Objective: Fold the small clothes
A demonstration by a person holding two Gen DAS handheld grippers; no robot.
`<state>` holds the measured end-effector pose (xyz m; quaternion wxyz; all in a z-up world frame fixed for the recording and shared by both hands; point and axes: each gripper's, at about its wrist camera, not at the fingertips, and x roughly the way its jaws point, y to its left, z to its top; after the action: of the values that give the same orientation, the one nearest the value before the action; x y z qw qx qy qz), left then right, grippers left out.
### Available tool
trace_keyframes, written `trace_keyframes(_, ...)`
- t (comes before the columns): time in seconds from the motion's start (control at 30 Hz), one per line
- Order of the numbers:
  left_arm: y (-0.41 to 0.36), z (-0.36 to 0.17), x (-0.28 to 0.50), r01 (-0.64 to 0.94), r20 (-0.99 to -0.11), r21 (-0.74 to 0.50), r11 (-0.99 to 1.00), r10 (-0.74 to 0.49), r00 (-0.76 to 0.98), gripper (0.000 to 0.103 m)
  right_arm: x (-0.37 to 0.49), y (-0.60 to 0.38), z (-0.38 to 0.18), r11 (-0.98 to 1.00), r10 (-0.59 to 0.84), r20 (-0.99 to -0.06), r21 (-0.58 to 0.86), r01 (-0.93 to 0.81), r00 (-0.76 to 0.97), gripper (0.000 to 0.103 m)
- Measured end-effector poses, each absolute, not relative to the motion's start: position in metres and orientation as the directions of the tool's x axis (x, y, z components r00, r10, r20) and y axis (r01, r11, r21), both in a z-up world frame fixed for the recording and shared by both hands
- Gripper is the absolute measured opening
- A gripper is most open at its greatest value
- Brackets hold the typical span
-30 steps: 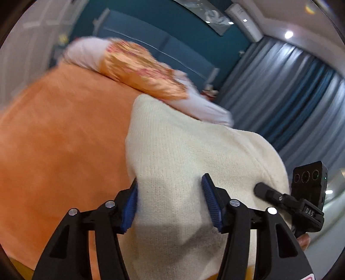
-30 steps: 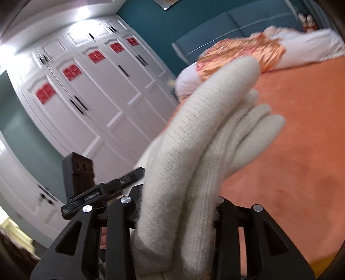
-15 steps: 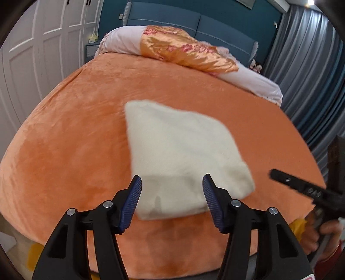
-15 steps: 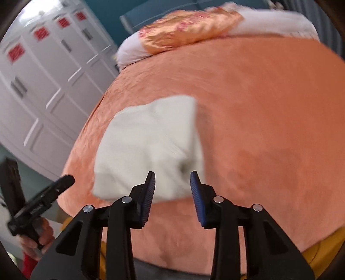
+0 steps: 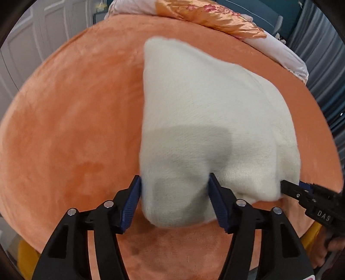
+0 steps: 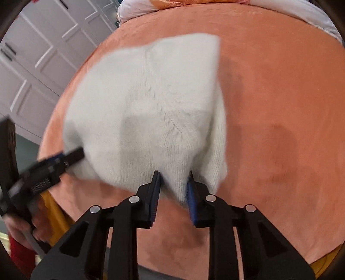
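A folded cream knitted garment [image 5: 204, 112] lies on the orange bed cover [image 5: 71, 129]. My left gripper [image 5: 174, 198] is open, its blue pads on either side of the garment's near left corner. In the right wrist view the same garment [image 6: 151, 103] fills the middle. My right gripper [image 6: 173, 191] has its jaws a little apart around the garment's near right corner, with cloth between the pads [image 6: 190, 193]. Each gripper shows at the edge of the other's view: the right one [image 5: 301, 193] and the left one [image 6: 54, 161].
Pillows with an orange satin cover [image 5: 211, 19] lie at the head of the bed. White wardrobe doors [image 6: 32, 64] stand to the left and grey-blue curtains [image 5: 323, 53] to the right. The bed's near edge [image 6: 172, 265] is just below the grippers.
A second ago both grippers held the garment up in the air. It was then let go flat on the bed. Now both grippers have moved in around its near corners.
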<state>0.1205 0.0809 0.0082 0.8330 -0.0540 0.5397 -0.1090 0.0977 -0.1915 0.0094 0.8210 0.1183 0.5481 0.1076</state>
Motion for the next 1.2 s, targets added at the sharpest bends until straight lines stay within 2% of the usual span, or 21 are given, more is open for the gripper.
trace_keyframes(0.1, 0.094, 0.026, 0.114, 0.095, -0.852, -0.294, 0.951, -0.306, 0.424, 0.061, 0.089, -0.201, 0.031, 0.935, 0.313, -0.824, 0.354, -0.002, 0.472, 0.026)
trace_keyframes(0.13, 0.099, 0.038, 0.11, 0.097, -0.826, -0.323, 0.942, -0.33, 0.456, 0.06, 0.089, -0.207, 0.045, 0.932, 0.309, -0.8, 0.362, 0.001, 0.515, 0.043)
trace_keyframes(0.17, 0.102, 0.046, 0.108, 0.104, -0.807, -0.337, 0.936, -0.344, 0.479, 0.06, 0.091, -0.21, 0.052, 0.931, 0.307, -0.787, 0.364, 0.002, 0.535, 0.065)
trace_keyframes(0.2, 0.105, 0.054, 0.11, 0.111, -0.793, -0.346, 0.932, -0.354, 0.496, 0.067, 0.096, -0.215, 0.058, 0.93, 0.306, -0.775, 0.368, 0.002, 0.552, 0.074)
trace_keyframes(0.23, 0.108, 0.059, 0.114, 0.109, -0.782, -0.358, 0.928, -0.361, 0.509, 0.078, 0.103, -0.218, 0.06, 0.928, 0.308, -0.767, 0.373, 0.0, 0.562, 0.079)
trace_keyframes(0.43, 0.119, 0.035, 0.162, 0.036, -0.787, -0.451, 0.892, -0.416, 0.455, 0.08, 0.175, -0.225, 0.013, 0.91, 0.357, -0.827, 0.413, 0.04, 0.434, 0.079)
trace_keyframes(0.47, 0.119, 0.025, 0.17, 0.03, -0.78, -0.487, 0.873, -0.451, 0.434, 0.081, 0.186, -0.227, -0.002, 0.892, 0.393, -0.825, 0.45, 0.05, 0.406, 0.076)
trace_keyframes(0.5, 0.12, 0.017, 0.176, 0.035, -0.762, -0.53, 0.848, -0.493, 0.42, 0.082, 0.192, -0.224, -0.01, 0.871, 0.431, -0.812, 0.488, 0.053, 0.394, 0.068)
trace_keyframes(0.53, 0.119, 0.014, 0.18, 0.04, -0.747, -0.555, 0.831, -0.519, 0.415, 0.082, 0.199, -0.222, -0.017, 0.841, 0.478, -0.79, 0.538, 0.059, 0.385, 0.058)
trace_keyframes(0.57, 0.117, 0.013, 0.184, 0.051, -0.737, -0.569, 0.821, -0.536, 0.411, 0.08, 0.203, -0.22, -0.018, 0.831, 0.489, -0.782, 0.552, 0.065, 0.387, 0.045)
trace_keyframes(0.63, 0.108, 0.017, 0.187, 0.084, -0.742, -0.542, 0.836, -0.523, 0.419, 0.079, 0.202, -0.216, -0.007, 0.832, 0.496, -0.769, 0.554, 0.032, 0.403, 0.037)
trace_keyframes(0.73, 0.089, 0.029, 0.187, 0.177, -0.735, -0.493, 0.852, -0.517, 0.438, 0.078, 0.18, -0.221, 0.022, 0.813, 0.526, -0.713, 0.582, -0.026, 0.464, 0.03)
trace_keyframes(0.8, 0.074, 0.034, 0.182, 0.241, -0.725, -0.477, 0.845, -0.534, 0.435, 0.076, 0.16, -0.23, 0.033, 0.799, 0.522, -0.684, 0.601, -0.013, 0.51, 0.03)
trace_keyframes(0.9, 0.043, 0.029, 0.18, 0.303, -0.771, -0.337, 0.891, -0.446, 0.455, 0.077, 0.145, -0.232, 0.027, 0.876, 0.403, -0.746, 0.482, 0.011, 0.529, 0.032)
trace_keyframes(0.97, 0.03, 0.027, 0.177, 0.314, -0.791, -0.247, 0.917, -0.378, 0.481, 0.077, 0.152, -0.239, -0.003, 0.882, 0.385, -0.799, 0.465, 0.07, 0.461, 0.043)
trace_keyframes(1.0, 0.031, 0.032, 0.173, 0.309, -0.788, -0.231, 0.923, -0.364, 0.497, 0.077, 0.15, -0.247, -0.003, 0.861, 0.405, -0.785, 0.5, 0.094, 0.469, 0.043)
trace_keyframes(1.07, 0.038, 0.048, 0.159, 0.305, -0.78, -0.204, 0.93, -0.343, 0.523, 0.074, 0.14, -0.253, 0.019, 0.865, 0.391, -0.779, 0.493, 0.092, 0.491, 0.043)
trace_keyframes(1.17, 0.05, 0.073, 0.126, 0.302, -0.764, -0.189, 0.935, -0.333, 0.552, 0.074, 0.111, -0.252, 0.058, 0.929, 0.299, -0.794, 0.368, 0.028, 0.529, 0.044)
trace_keyframes(1.2, 0.05, 0.075, 0.118, 0.295, -0.773, -0.173, 0.94, -0.315, 0.551, 0.074, 0.104, -0.252, 0.061, 0.928, 0.309, -0.792, 0.372, 0.014, 0.527, 0.044)
